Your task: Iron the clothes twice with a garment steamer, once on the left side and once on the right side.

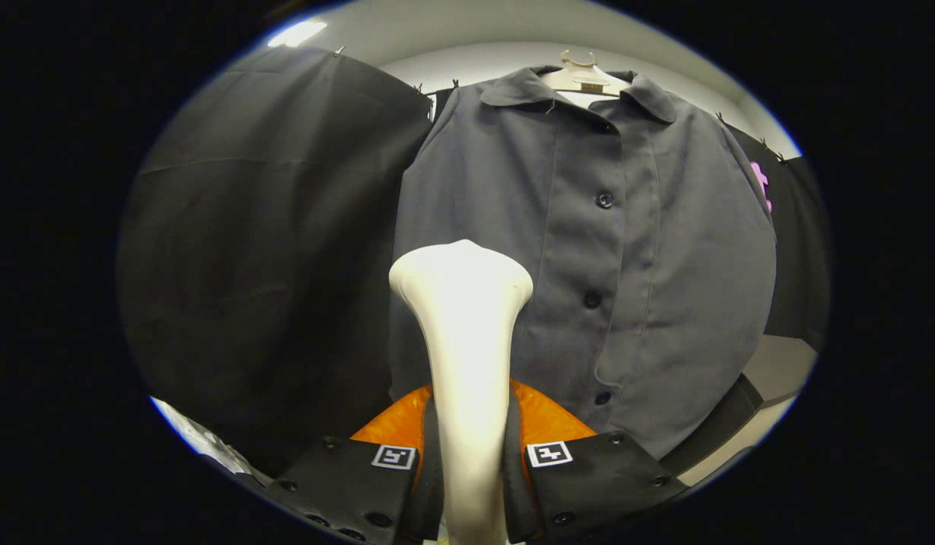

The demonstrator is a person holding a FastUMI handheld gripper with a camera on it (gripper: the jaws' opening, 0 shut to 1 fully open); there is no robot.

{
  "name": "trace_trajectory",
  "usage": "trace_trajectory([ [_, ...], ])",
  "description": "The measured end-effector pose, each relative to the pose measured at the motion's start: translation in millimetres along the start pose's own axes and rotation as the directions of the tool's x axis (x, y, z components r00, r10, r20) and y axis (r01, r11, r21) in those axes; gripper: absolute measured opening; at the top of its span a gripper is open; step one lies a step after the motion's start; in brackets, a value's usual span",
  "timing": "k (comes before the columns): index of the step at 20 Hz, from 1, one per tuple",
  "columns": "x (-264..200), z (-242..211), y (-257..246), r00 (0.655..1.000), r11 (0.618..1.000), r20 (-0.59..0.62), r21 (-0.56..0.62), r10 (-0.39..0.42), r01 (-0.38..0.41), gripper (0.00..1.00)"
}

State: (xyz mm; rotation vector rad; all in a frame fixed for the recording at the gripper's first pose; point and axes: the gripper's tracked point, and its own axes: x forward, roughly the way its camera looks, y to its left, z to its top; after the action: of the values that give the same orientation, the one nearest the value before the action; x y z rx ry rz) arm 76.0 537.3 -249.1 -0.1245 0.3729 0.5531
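Black cloth walls (270, 250) enclose the booth beneath a pale ceiling with one bright lamp (297, 32); a light floor strip (777, 371) shows at lower right. A dark grey buttoned shirt (664, 250) hangs on a pale hanger (584, 76) against the cloth, collar spread, placket (four dark buttons visible) running down its middle. The hand-held gripper (471, 462) pinches the white handle of the garment steamer (463, 333) between both fingers; its flared head stands before the shirt's lower left panel.
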Motion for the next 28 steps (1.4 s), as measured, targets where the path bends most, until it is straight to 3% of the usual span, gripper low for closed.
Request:
trace_trajectory([
  [17, -1.0, -112.1, 18.2, 0.977, 0.999, -0.207, 0.009, 0.042, -0.041, 0.4],
  [23, -25.1, -88.4, 12.2, 0.984, 0.997, -0.161, 0.021, 0.071, -0.068, 0.4],
  [28, -58.5, -46.7, -19.6, 0.998, 0.999, -0.056, 0.042, 0.035, -0.033, 0.4],
])
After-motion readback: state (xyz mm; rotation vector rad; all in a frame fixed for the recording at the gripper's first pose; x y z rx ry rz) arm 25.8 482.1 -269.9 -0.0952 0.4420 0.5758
